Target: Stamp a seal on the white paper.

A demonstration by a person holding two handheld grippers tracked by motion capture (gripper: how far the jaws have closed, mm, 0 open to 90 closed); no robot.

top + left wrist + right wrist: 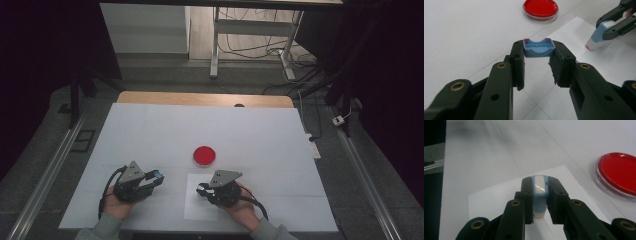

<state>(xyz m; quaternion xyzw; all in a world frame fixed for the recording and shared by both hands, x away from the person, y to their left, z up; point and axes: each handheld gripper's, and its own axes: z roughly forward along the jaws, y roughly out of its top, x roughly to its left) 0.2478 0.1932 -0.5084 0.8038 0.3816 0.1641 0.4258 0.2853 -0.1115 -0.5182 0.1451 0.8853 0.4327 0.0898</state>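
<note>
My left gripper [156,177] [539,51] is shut on a small light-blue cap [539,47] [159,174], held by its ends just above the white table cover; the cap has reddish marks at its corners. My right gripper [201,190] [539,188] is shut on a light-blue and white stamp-like block [539,192] [600,35]. In the left gripper view the block's lower end, edged in red, rests on a white paper sheet [200,207] [574,32] [496,202]. A round clear dish with red filling [204,156] [540,7] [620,173] lies just beyond both grippers.
A white cover [150,130] spreads over the table, whose wooden far edge [200,98] shows behind it. Metal rails [45,175] run along both sides. Beyond the table stand a desk frame and loose cables [260,47] on the floor.
</note>
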